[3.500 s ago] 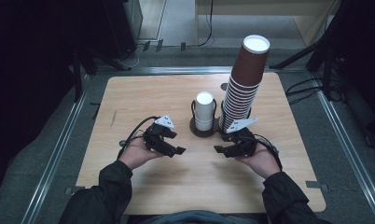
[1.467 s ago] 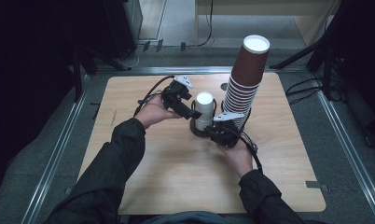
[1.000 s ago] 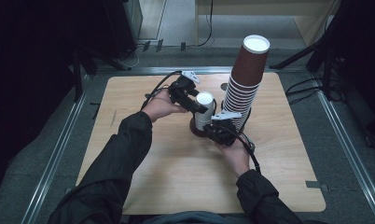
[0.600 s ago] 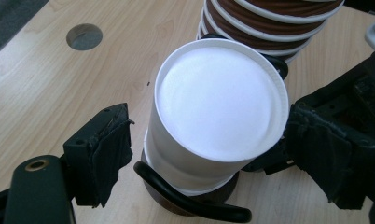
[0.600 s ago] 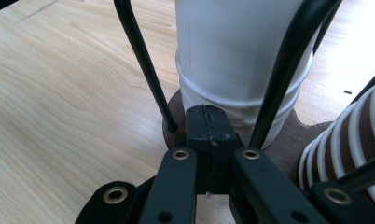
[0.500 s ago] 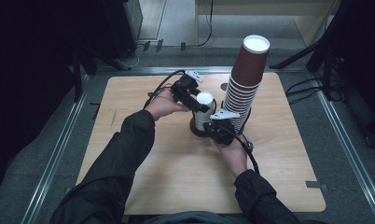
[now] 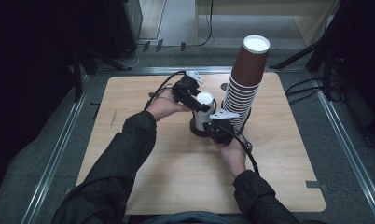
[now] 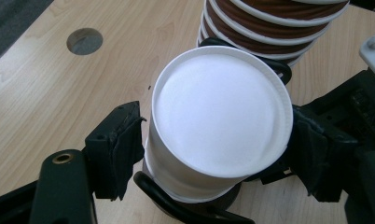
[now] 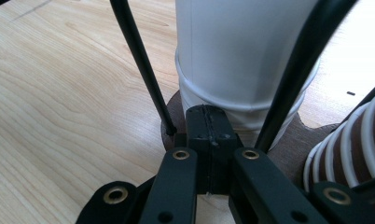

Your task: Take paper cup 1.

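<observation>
White cup stack stands inverted at table centre, on a dark holder, left of the tall brown cup stack. My left gripper has just been closing round the top cup — lift pending. Right gripper, pressed together, braces the holder; whether it pinches anything is hidden.

Wooden table: dark holder base, white cups, brown cup stack.
</observation>
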`<state>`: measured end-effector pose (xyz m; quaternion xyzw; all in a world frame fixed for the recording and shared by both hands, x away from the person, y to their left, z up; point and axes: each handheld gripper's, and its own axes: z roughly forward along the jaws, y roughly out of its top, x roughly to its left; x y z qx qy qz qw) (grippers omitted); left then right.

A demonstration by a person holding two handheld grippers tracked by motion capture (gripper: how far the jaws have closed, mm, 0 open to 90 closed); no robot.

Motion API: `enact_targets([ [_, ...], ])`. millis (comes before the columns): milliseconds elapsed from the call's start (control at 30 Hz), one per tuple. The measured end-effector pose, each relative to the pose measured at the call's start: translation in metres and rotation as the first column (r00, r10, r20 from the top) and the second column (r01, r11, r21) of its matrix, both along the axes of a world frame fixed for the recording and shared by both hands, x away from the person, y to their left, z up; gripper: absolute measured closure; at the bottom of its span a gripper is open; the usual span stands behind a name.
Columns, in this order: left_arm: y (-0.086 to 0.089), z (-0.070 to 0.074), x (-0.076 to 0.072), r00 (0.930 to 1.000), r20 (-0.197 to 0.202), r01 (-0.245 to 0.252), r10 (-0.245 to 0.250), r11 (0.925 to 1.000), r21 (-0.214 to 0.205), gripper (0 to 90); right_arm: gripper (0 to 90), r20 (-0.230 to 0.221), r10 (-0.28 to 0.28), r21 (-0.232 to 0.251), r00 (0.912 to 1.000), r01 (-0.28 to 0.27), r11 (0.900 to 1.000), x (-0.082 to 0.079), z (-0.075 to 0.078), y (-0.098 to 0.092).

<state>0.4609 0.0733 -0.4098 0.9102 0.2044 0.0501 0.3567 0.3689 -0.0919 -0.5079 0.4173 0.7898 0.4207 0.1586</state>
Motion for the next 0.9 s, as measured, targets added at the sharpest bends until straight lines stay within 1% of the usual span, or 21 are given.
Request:
enact_targets([
  [67, 0.0007, -0.0007, -0.0003, 1.0000, 0.006, -0.001, 0.001, 1.0000, -0.007, 29.8, 89.4, 0.005, 0.004, -0.005, 1.0000, -0.004, 1.0000, 0.0001, -0.0006, 0.0003],
  [100, 0.0007, -0.0007, -0.0003, 1.0000, 0.006, -0.001, 0.001, 1.0000, -0.007, 30.2, 89.4, 0.005, 0.004, -0.005, 1.0000, -0.004, 1.0000, 0.0001, -0.0006, 0.0003],
  [233, 0.0017, -0.0008, -0.0001, 0.9999, 0.010, -0.005, 0.005, 0.9999, -0.015, 31.0, 89.4, 0.003, 0.001, -0.005, 1.0000, -0.001, 1.0000, -0.0001, -0.0007, 0.0004],
  [667, 0.0009, -0.0007, -0.0012, 0.9997, 0.026, -0.002, 0.002, 1.0000, -0.004, 32.2, 89.3, 0.000, 0.000, -0.007, 1.0000, 0.000, 1.0000, 0.0009, -0.0028, -0.0002],
  [767, 0.0009, -0.0004, -0.0014, 0.9996, 0.027, -0.001, 0.001, 1.0000, -0.003, 32.4, 89.3, 0.000, 0.000, -0.008, 1.0000, 0.000, 1.0000, 0.0009, -0.0026, -0.0003],
  [900, 0.0021, -0.0003, -0.0003, 0.9999, 0.016, -0.005, 0.005, 0.9999, -0.013, 32.8, 89.3, -0.001, 0.001, -0.007, 1.0000, -0.001, 1.0000, 0.0011, -0.0026, -0.0003],
])
